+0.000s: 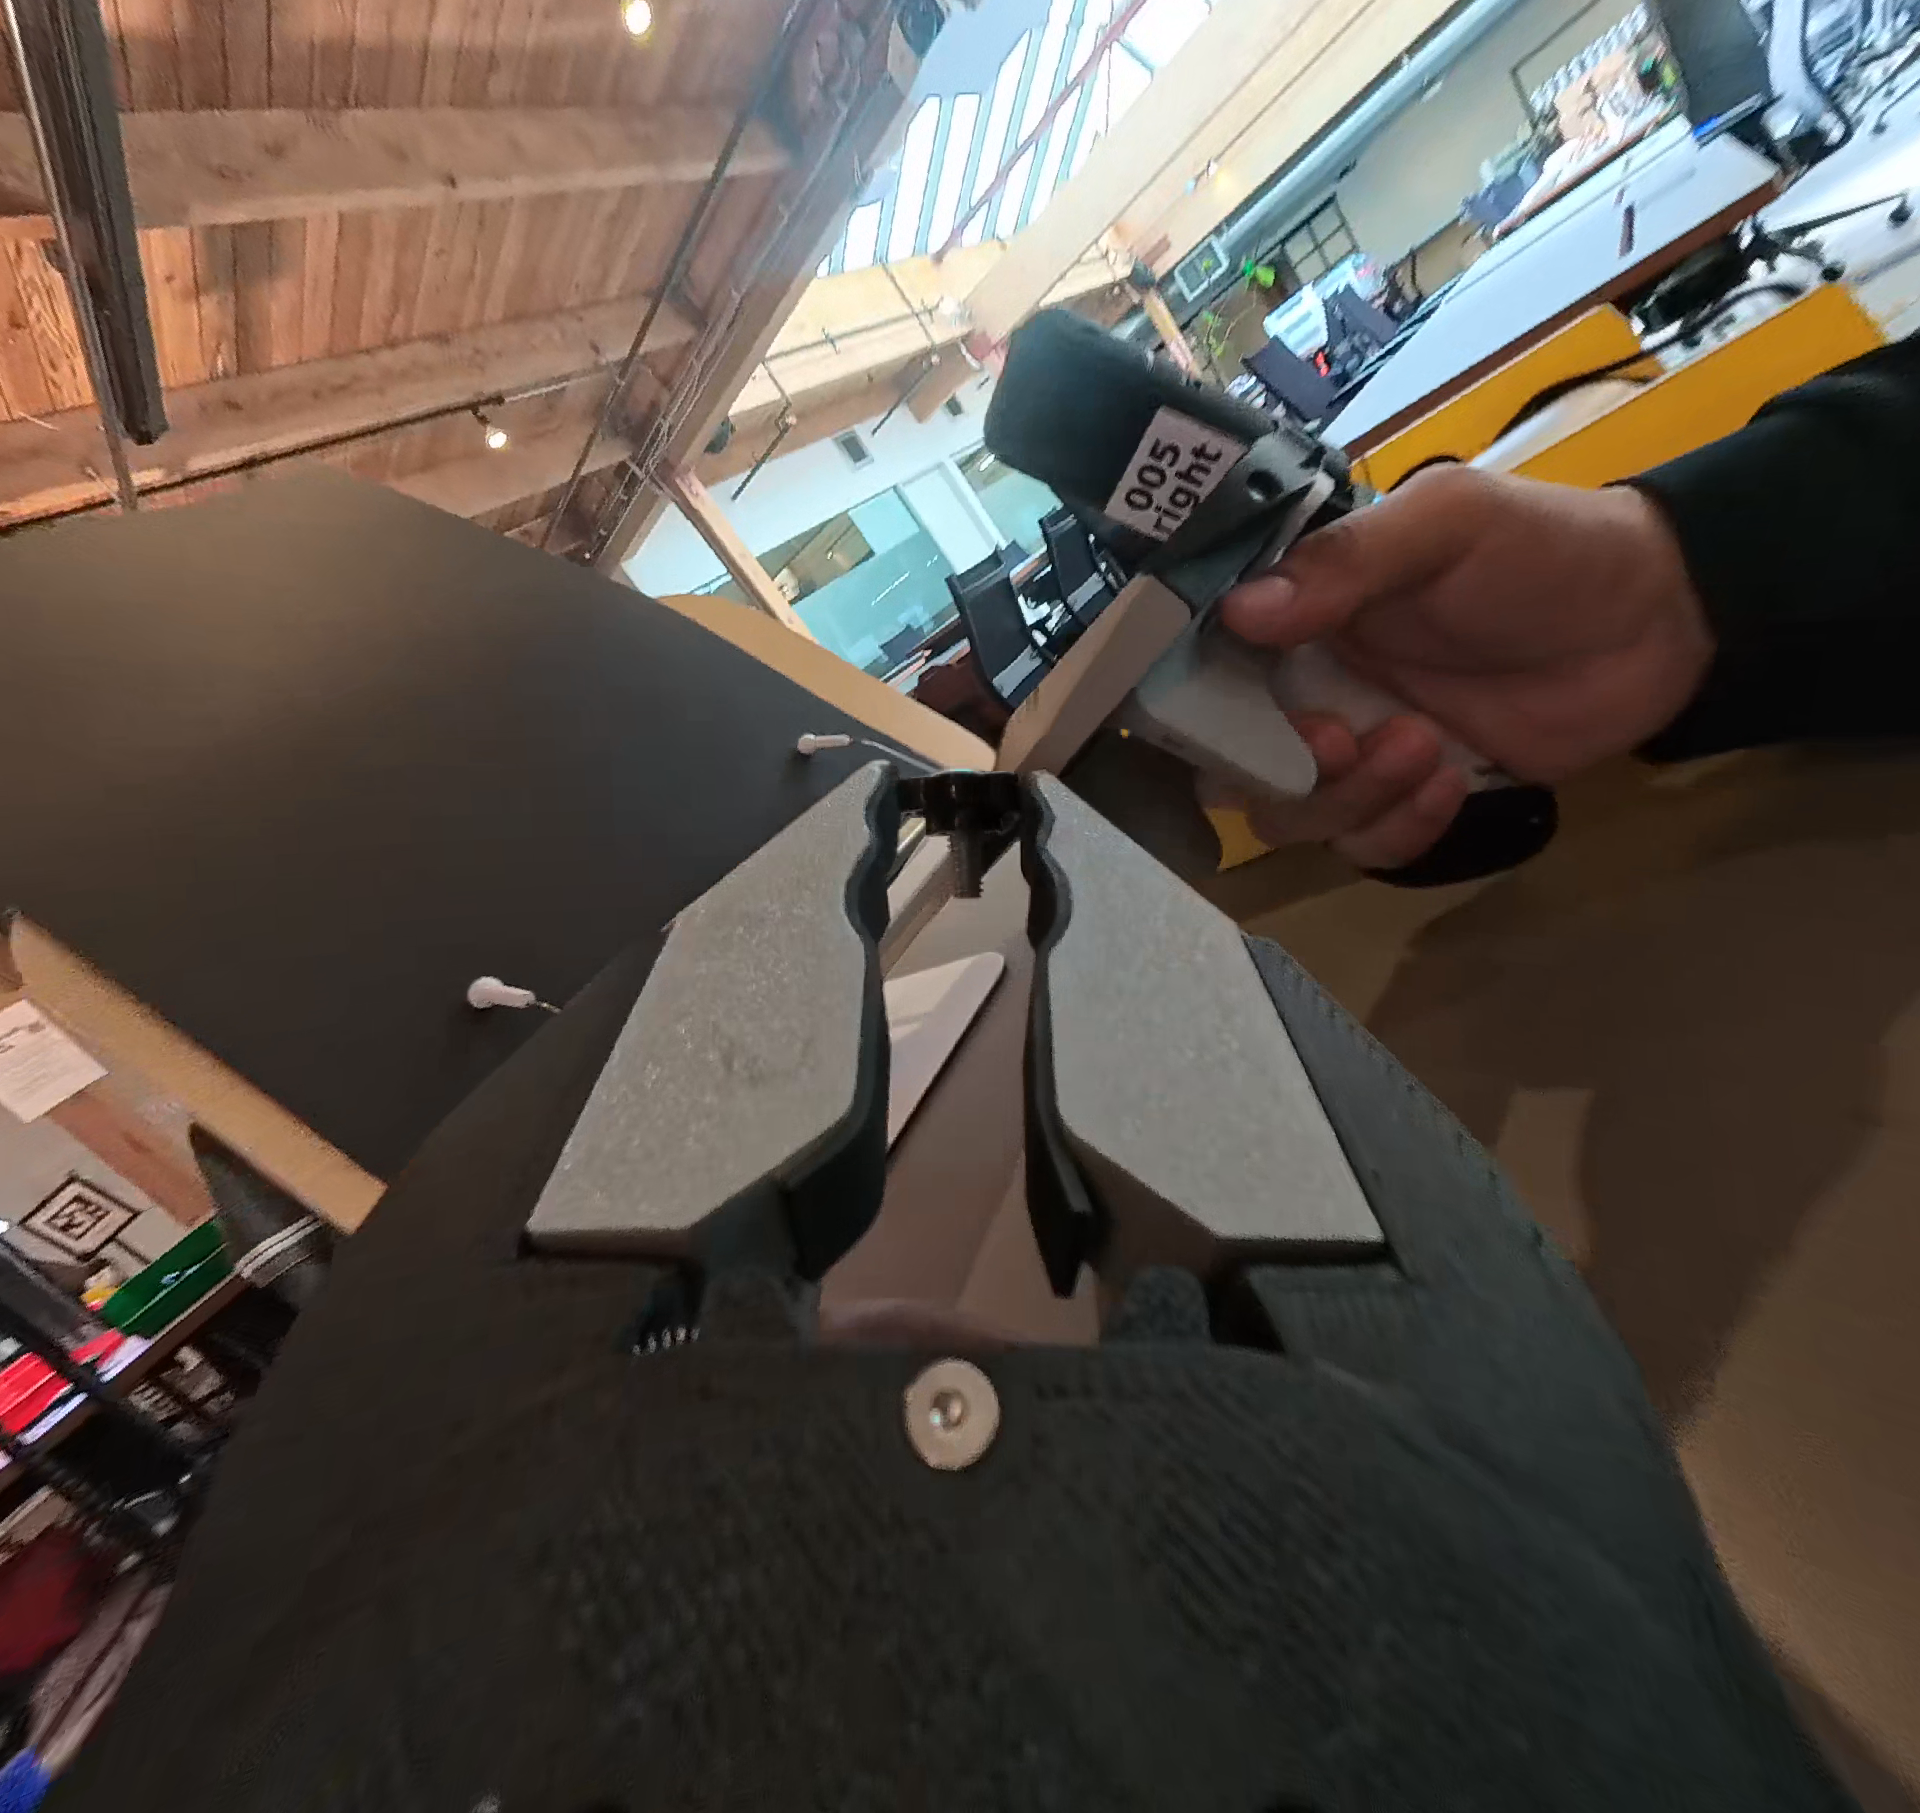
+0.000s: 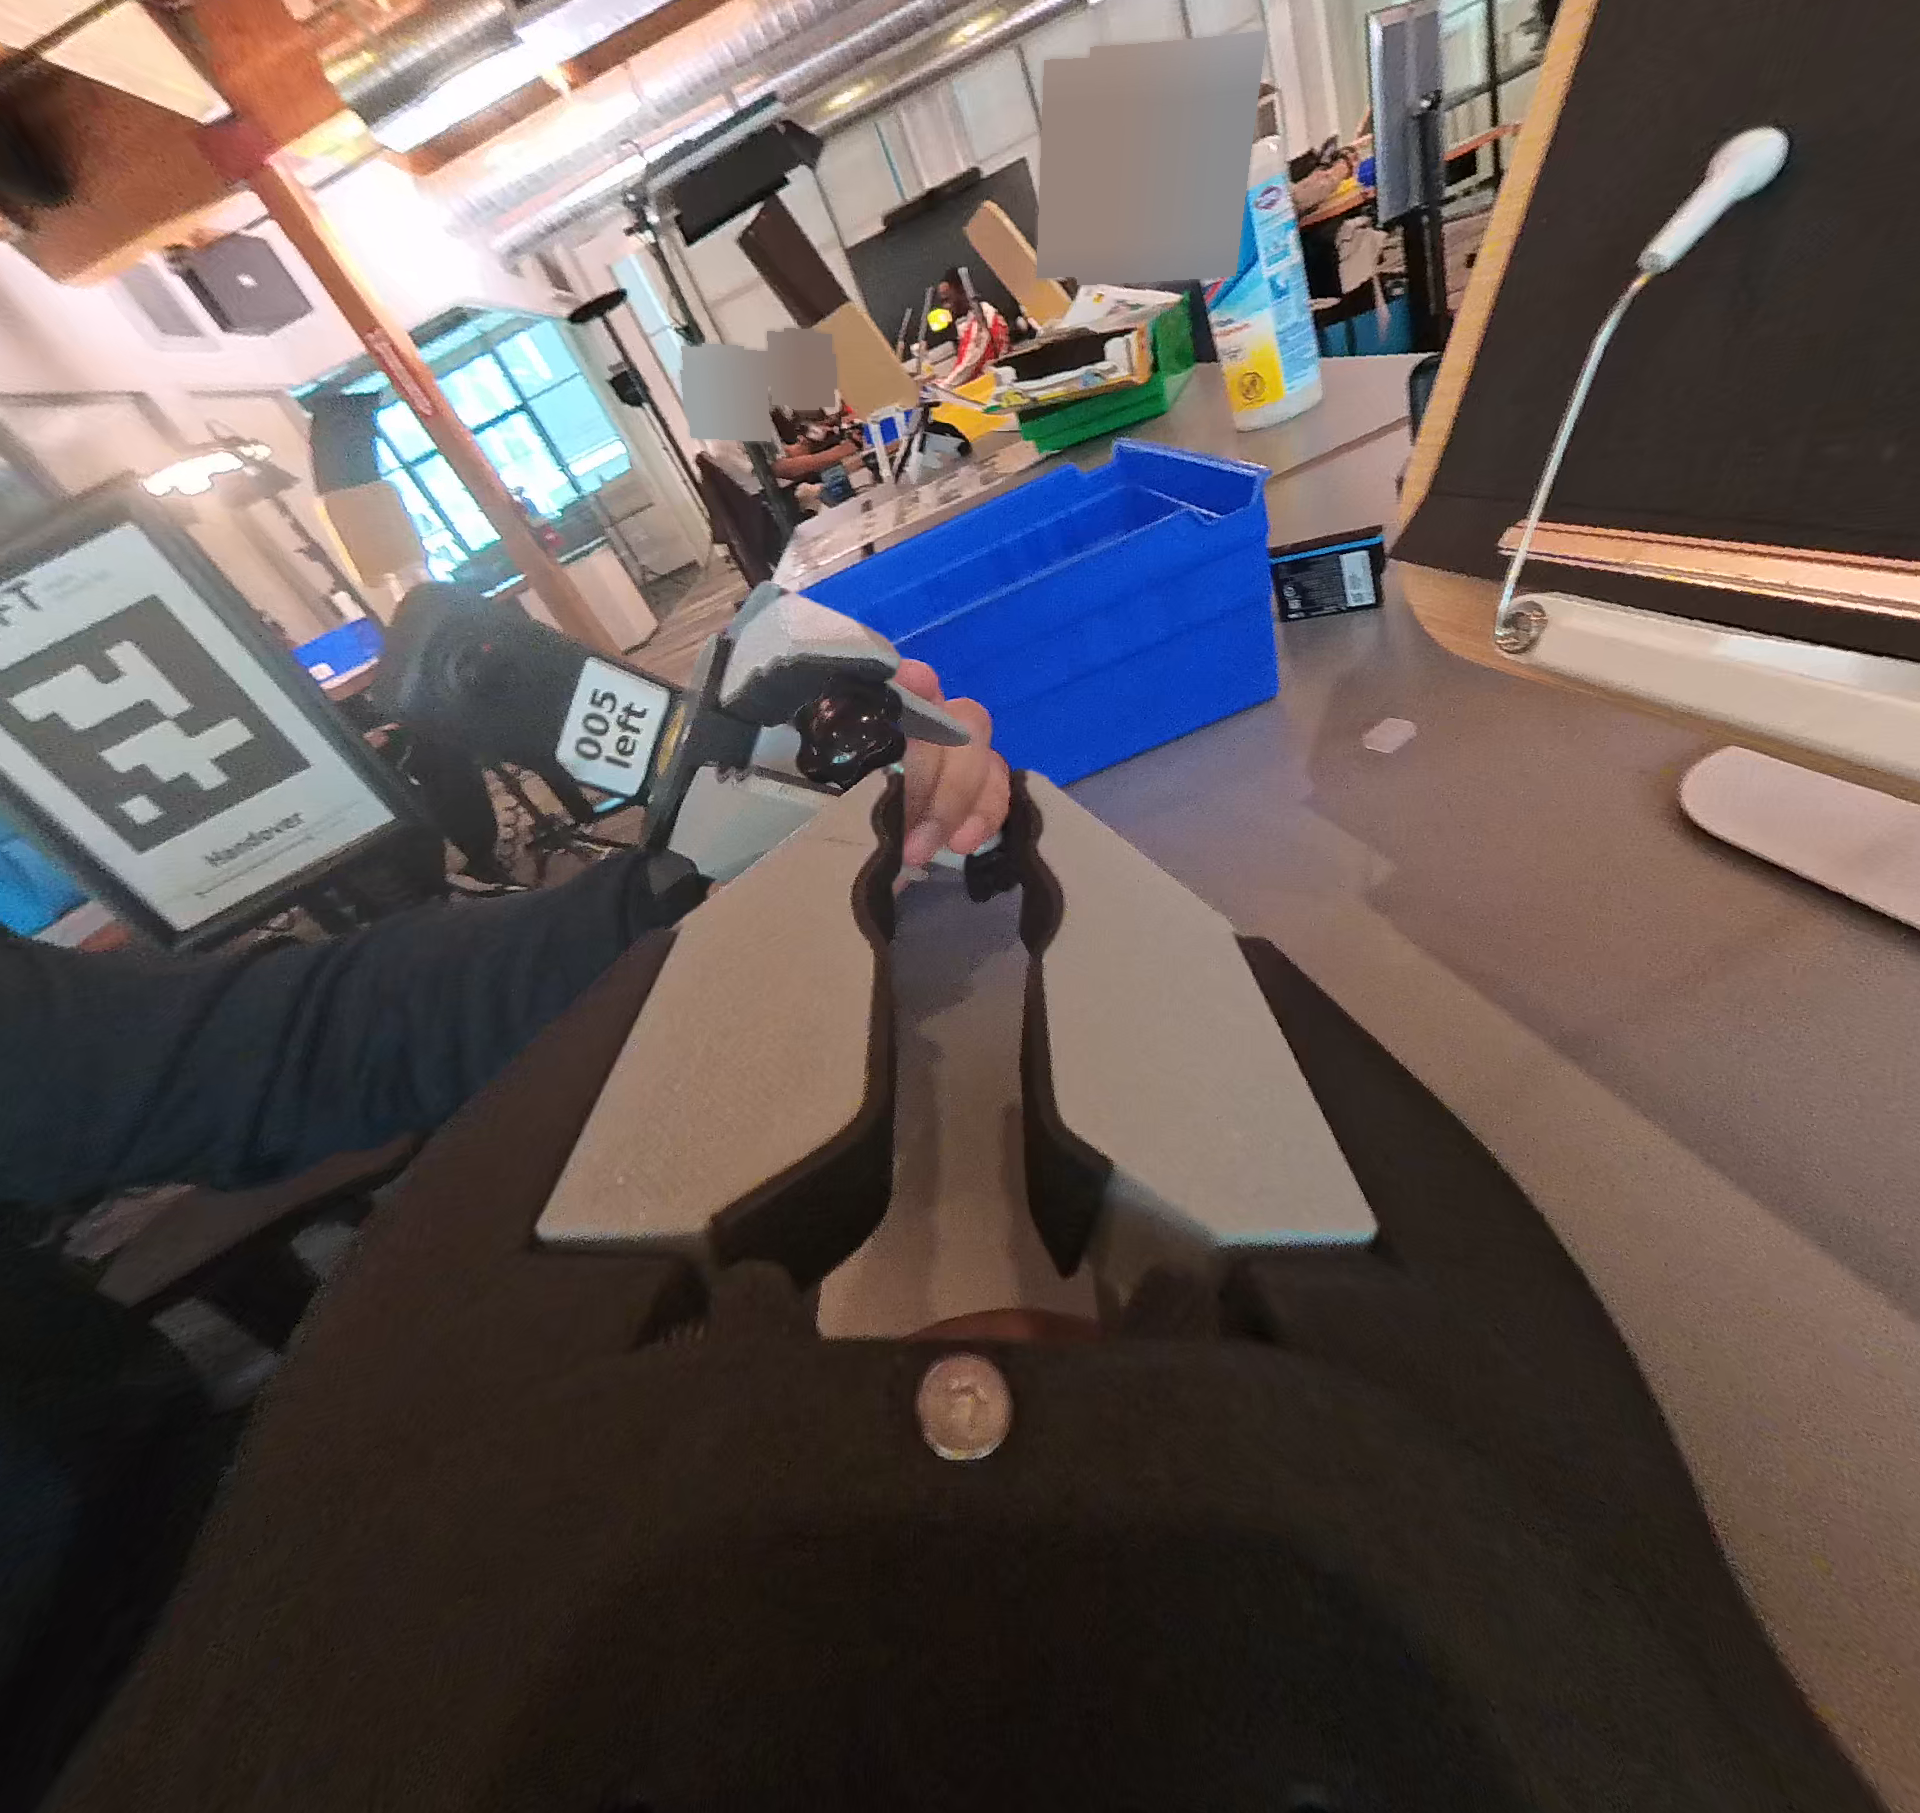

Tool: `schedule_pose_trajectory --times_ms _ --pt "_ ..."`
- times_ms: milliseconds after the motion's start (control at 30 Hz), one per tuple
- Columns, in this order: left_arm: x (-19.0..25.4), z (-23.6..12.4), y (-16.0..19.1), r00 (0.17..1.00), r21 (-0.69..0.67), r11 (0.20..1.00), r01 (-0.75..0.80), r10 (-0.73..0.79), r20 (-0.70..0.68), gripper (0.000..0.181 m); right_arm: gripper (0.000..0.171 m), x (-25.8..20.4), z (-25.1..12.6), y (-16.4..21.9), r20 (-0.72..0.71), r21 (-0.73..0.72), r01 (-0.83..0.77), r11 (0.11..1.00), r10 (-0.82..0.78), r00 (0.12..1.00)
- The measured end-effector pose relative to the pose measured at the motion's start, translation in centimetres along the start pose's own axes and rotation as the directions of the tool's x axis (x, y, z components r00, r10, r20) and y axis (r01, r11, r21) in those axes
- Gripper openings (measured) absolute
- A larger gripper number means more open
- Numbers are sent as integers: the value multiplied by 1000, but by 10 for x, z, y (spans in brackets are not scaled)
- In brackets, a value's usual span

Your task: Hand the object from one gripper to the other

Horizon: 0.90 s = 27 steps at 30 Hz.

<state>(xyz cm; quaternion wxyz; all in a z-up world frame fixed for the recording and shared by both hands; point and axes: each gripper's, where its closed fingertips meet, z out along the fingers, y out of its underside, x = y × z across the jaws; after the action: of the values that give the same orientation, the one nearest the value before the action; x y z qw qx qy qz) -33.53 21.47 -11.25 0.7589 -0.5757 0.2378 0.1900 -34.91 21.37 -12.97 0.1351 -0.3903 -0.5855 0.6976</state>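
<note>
At the far left of the right wrist view a framed marker sign stands upright; beside it the left tongs reach in from the left on a dark-sleeved arm, clenched on a black knob with a lobed head; the knob sits pinched between the two grey fingertips, clear of the counter; the left hand shows just behind those tips. In the left wrist view the same black knob is nipped at the very tips of the left tongs, its threaded metal stud pointing back down between the fingers.

The right tongs stand slightly apart with nothing between the pads, released, their tips just below the knob and not touching it. Behind them a blue bin rests on the counter, with a small black box just beside its right wall; farther back stands a white bottle. On the right a black board leans tilted, with a white-tipped wire standing in front of it.

In the left wrist view the right hand grips the right tool's handle at the upper right, well above the held knob.
</note>
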Motion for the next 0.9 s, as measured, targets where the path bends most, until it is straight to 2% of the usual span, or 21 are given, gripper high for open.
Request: schedule_pose_trajectory --times_ms 233,367,633,733,900 --pt "2 -2 -11 998 56 997 58 -57 -27 21 22 -11 -3 -6 72 23 -2 1000 0 997" --pt "1 -2 -14 998 67 996 60 -58 -29 20 15 -18 -3 -7 106 29 4 1000 -7 994" --pt "2 -3 -16 996 78 994 80 -77 -38 21 15 -22 -5 -9 132 37 18 999 -23 991" --pt "0 -3 -15 997 70 994 79 -77 -31 20 25 -26 -7 -12 156 50 22 999 -30 987" --pt "7 -2 -14 996 62 996 70 -66 -56 21 25 -29 -3 -5 169 16 24 1000 -26 985"
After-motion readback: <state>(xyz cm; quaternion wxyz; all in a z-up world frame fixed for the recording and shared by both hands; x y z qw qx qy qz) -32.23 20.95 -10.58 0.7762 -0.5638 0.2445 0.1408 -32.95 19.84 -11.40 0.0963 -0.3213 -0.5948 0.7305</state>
